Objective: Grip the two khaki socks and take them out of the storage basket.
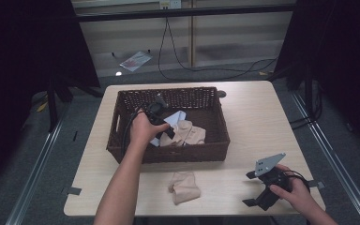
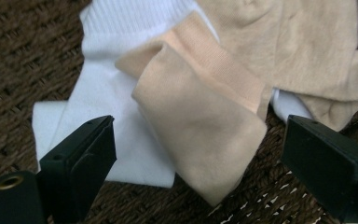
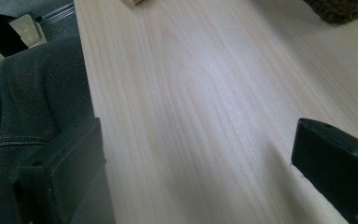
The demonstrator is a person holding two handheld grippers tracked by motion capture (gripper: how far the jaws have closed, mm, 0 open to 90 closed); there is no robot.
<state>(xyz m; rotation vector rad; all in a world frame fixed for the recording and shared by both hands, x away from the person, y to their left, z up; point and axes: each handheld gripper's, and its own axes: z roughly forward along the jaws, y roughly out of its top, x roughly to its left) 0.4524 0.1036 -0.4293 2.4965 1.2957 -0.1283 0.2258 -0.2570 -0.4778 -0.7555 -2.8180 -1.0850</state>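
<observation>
Over a wicker basket (image 1: 122, 117) on a pale worktop (image 1: 258, 122), the left gripper (image 1: 161, 119) hangs with its jaws spread wide and nothing between the pads. Just below them a beige sock (image 2: 200, 135) lies folded across a white sock (image 2: 116, 98) on the basket's woven floor, with a second beige piece (image 2: 303, 51) spread behind. Another beige sock (image 1: 184, 186) sits crumpled on the worktop in front of the basket, near the person's edge. The right gripper (image 1: 258, 187) rests low at the right front corner, jaws also apart and empty, well away from any cloth. The work looks like sorting socks at the basket. The main risk from here is a mixed grab: the beige and white socks overlap, so a bite taken too deep would likely lift both at once. A pinch on the loose folded edge alone could let the sock slide free, and jaws driven too low might snag the weave.
</observation>
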